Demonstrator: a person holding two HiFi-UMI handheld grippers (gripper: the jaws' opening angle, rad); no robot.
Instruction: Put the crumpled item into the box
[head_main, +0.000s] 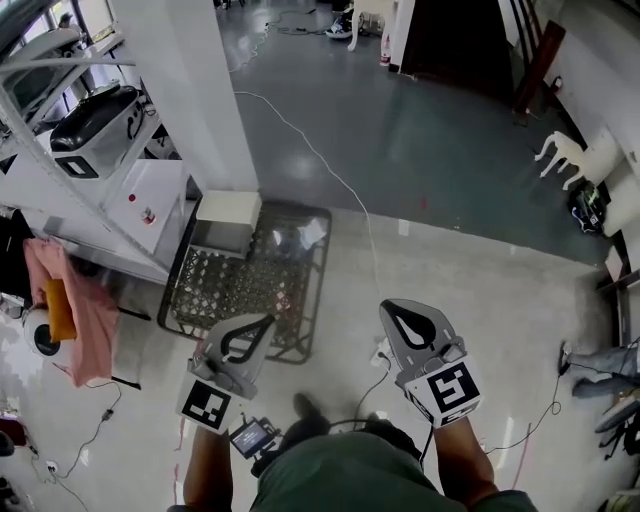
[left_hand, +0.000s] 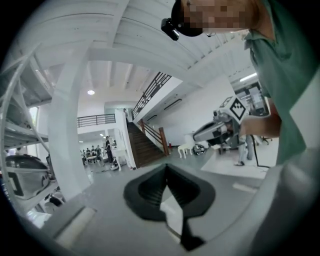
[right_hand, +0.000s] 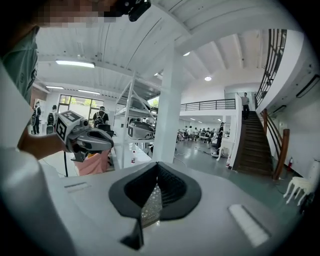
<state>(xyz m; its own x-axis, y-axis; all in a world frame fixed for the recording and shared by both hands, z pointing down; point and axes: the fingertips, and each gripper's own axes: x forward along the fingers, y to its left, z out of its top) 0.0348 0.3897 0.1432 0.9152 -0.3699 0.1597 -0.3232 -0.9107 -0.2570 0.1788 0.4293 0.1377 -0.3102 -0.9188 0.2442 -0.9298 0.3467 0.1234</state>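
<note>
Your left gripper (head_main: 262, 325) and right gripper (head_main: 398, 312) sit at lower centre, jaws closed, empty. The pale crumpled item (head_main: 300, 236) lies in the black wire crate (head_main: 230, 285), centre-left, beside the white square box (head_main: 228, 212).

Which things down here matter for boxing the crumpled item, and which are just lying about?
Job: pale crumpled sheet in the black lattice crate; cream square box at its corner; left gripper, right gripper, both shut.
Lying about: pink hanging cloth; white floor cable; small white chair.
</note>
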